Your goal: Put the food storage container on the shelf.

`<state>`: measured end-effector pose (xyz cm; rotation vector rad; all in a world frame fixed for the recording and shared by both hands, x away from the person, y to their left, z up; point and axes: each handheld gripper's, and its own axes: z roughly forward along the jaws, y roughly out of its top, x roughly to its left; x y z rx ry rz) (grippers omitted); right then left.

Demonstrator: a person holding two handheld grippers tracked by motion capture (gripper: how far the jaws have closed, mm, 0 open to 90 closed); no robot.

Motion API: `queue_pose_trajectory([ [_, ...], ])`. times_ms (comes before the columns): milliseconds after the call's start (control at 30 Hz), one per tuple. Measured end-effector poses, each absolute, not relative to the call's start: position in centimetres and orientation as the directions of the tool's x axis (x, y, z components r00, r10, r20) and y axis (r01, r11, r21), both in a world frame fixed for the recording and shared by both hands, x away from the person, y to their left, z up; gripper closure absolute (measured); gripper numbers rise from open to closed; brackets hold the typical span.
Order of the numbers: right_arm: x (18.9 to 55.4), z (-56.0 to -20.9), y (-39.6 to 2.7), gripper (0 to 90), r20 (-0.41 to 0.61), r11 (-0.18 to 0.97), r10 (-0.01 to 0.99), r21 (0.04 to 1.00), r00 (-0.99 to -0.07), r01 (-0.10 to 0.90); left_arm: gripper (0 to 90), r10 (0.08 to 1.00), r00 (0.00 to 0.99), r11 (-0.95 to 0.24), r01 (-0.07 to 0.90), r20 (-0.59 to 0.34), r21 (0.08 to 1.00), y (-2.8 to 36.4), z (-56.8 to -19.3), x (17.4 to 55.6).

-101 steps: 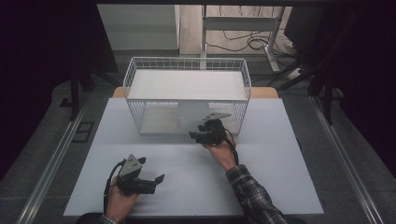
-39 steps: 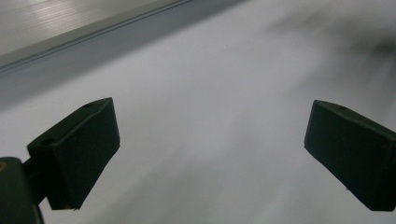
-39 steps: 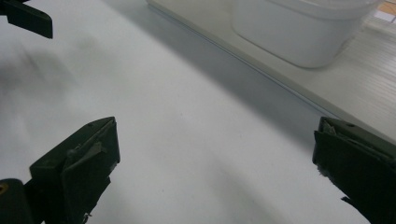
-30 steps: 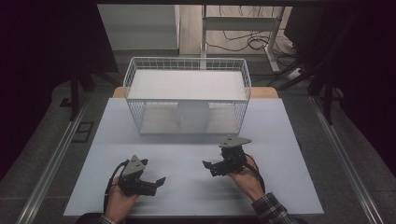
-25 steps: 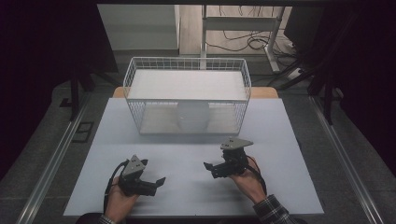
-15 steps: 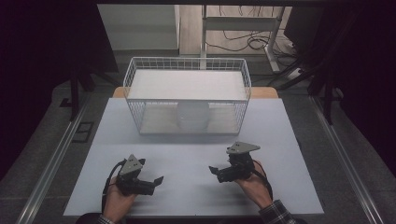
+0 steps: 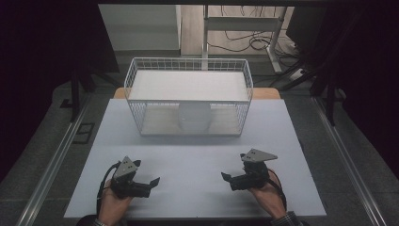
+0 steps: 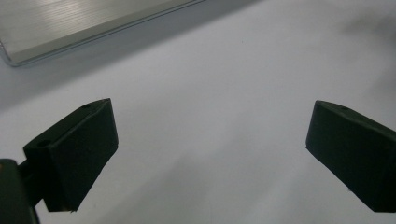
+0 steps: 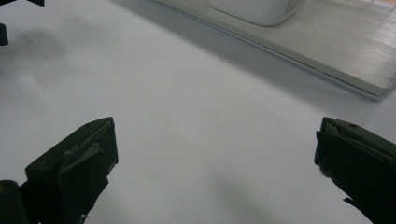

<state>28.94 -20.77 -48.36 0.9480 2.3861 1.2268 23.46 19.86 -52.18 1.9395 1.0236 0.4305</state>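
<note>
Right gripper (image 7: 229, 179) has been pulled back from the wire basket (image 7: 188, 68) to the near right of the table (image 7: 197, 155); jaws are spread wide, nothing held. Left gripper (image 7: 153, 182) is unchanged at near left, jaws also wide apart and empty. White container (image 7: 194, 117) is seen inside the basket, well apart from both.

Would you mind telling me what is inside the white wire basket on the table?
A white rounded container stands on the floor of the wire basket, near the front middle. A white board across the top hides whatever lies farther back.
</note>
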Motion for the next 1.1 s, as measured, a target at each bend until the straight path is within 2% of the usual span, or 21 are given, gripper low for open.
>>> queue_pose_trajectory([
  [733, 26.4, -48.2, -25.2, 0.0, -0.004, 0.4, 0.746, 0.802, -0.666, 0.443, 1.4, 0.828, 0.553, -0.229, 0.487, -0.094, 0.843, 22.1, -51.8, 21.5],
  [1100, 24.6, -48.3, -27.9, 0.0, 0.014, 0.342, 0.799, 0.812, -0.601, 0.474, 1.0, 0.831, 0.541, -0.164, 0.459, -0.129, 0.873, 23.3, -51.8, 20.6],
])
